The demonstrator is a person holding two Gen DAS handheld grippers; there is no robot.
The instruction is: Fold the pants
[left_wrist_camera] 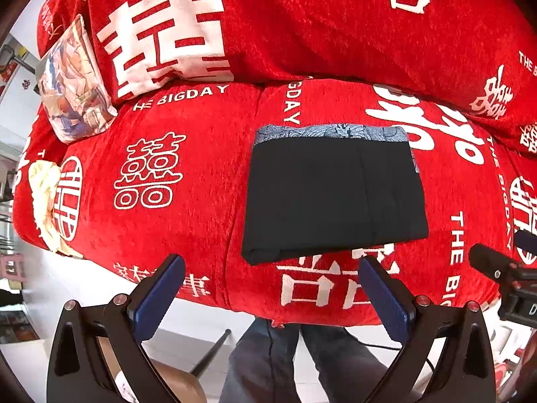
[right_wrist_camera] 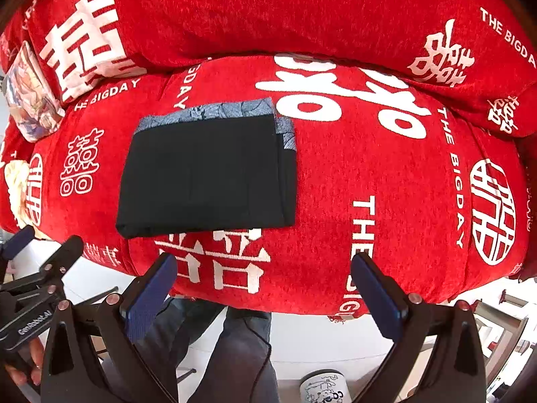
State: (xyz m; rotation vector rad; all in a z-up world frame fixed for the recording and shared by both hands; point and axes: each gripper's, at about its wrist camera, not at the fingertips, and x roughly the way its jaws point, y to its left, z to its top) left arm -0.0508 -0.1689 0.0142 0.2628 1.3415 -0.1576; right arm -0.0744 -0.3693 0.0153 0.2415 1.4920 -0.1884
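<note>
Both grippers – left gripper (left_wrist_camera: 272,288) and right gripper (right_wrist_camera: 265,285) – have jaws wide open, holding nothing. Pants (left_wrist_camera: 332,198) sit folded square on the red sofa (left_wrist_camera: 174,174) – looks basically done.

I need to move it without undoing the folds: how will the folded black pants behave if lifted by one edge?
The black pants are soft stacked cloth layers, so they will probably sag and unfold if pinched at one edge. They look light. On the fuzzy red sofa cover a push would likely bunch them rather than slide them.
</note>
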